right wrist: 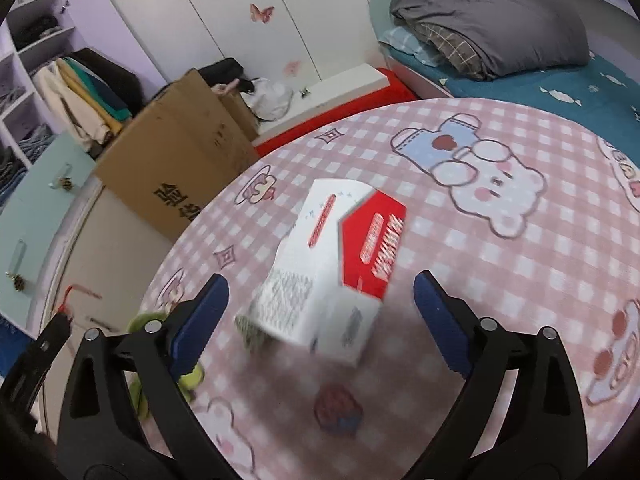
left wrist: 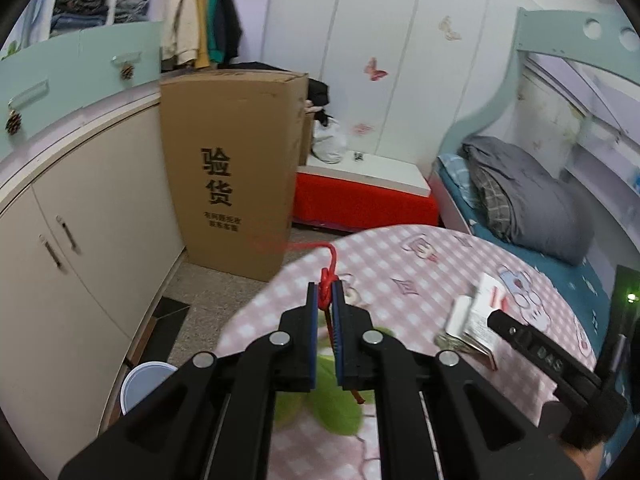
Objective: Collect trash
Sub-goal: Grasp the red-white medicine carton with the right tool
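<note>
My left gripper (left wrist: 325, 289) is shut on a knotted red string (left wrist: 332, 255), held above the left edge of the round table with the pink checked cloth (left wrist: 404, 268). A loose end of the string trails off to the left. In the right wrist view my right gripper (right wrist: 320, 280) stands open just above a white and red carton (right wrist: 340, 248) lying on the cloth (right wrist: 520, 280), one finger on each side and neither pad touching it. The same carton (left wrist: 476, 318) shows in the left wrist view, with a right finger (left wrist: 524, 342) beside it. Something green (left wrist: 336, 404) lies on the table below the left jaws.
A white round container (left wrist: 140, 384) sits on the floor beside the table's left edge. A tall cardboard box (left wrist: 232, 168) stands against cream cabinets (left wrist: 100, 220). Beyond the table are a red bench (left wrist: 360, 200) and a bed with a grey quilt (left wrist: 532, 204).
</note>
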A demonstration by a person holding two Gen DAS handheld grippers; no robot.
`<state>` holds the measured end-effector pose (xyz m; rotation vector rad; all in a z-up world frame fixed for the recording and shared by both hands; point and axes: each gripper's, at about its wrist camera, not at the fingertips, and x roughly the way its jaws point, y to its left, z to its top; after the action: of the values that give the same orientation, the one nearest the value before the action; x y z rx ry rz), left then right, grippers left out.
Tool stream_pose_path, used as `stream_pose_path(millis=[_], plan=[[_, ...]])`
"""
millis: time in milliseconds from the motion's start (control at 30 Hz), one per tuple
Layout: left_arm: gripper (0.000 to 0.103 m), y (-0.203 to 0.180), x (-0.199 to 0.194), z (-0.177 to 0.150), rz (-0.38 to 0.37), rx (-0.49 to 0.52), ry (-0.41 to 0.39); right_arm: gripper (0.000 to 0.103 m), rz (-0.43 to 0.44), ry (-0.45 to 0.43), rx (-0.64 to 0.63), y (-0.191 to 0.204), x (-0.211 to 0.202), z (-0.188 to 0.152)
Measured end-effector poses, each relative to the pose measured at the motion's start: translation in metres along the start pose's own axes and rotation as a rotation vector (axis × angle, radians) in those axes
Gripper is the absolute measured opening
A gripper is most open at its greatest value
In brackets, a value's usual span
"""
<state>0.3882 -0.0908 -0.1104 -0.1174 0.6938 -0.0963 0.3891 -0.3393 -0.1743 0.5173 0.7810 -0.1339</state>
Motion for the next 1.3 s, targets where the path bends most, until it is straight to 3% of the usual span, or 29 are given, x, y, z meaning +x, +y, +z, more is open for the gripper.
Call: stream_pose_path(millis=[167,233,267,333,367,433,500,533,633,667,700,733,900,1067,1300], plan=[[0.007,0.013,0.011,0.003,0.024,-0.015,0.02,0.092,-0.087,0.032,-0.054,0.009,0.025,0.008],[0.007,0.014,0.018,0.003,0.026,-0.017,0.032,0.083,-0.13,0.032,-0.087,0.01,0.026,0.007],[0.007,0.014,0.02,0.003,0.023,-0.018,0.037,0.074,-0.14,0.027,-0.098,0.009,0.026,0.006],[0.007,0.014,0.021,0.001,0.019,-0.014,0.042,0.072,-0.124,0.028,-0.103,0.005,0.025,0.007],[0.007,0.013,0.022,0.001,0.017,-0.014,0.046,0.059,-0.123,0.018,-0.095,0.002,0.022,0.008],[0.007,0.012,0.021,0.0,0.005,-0.016,0.051,0.049,-0.072,0.015,-0.047,-0.011,0.013,0.01],[0.007,0.009,0.019,-0.002,0.001,-0.012,0.057,0.02,-0.052,0.003,-0.038,-0.015,0.003,0.012],[0.007,0.009,0.018,-0.002,-0.003,-0.01,0.058,0.017,-0.081,0.007,-0.052,-0.015,0.0,0.012],[0.007,0.007,0.014,-0.005,-0.006,-0.004,0.063,0.018,-0.033,0.015,-0.029,-0.017,-0.003,0.009],[0.007,0.007,0.013,-0.006,-0.004,-0.005,0.063,0.031,-0.055,0.008,-0.037,-0.015,-0.004,0.006],[0.007,0.007,0.012,-0.007,-0.003,-0.005,0.064,0.065,-0.064,0.0,-0.051,-0.012,-0.007,0.003],[0.007,0.007,0.011,-0.008,-0.002,-0.005,0.066,0.073,-0.068,-0.01,-0.069,-0.008,-0.011,-0.002],[0.007,0.013,0.005,-0.011,0.014,0.002,0.071,0.072,-0.122,-0.05,-0.237,0.015,-0.031,-0.024],[0.007,0.017,0.003,-0.015,0.013,0.006,0.075,0.073,-0.291,-0.037,-0.468,0.025,-0.028,-0.044],[0.008,0.017,0.005,-0.021,0.0,0.011,0.096,0.073,-0.324,-0.02,-0.606,0.03,-0.011,-0.051]])
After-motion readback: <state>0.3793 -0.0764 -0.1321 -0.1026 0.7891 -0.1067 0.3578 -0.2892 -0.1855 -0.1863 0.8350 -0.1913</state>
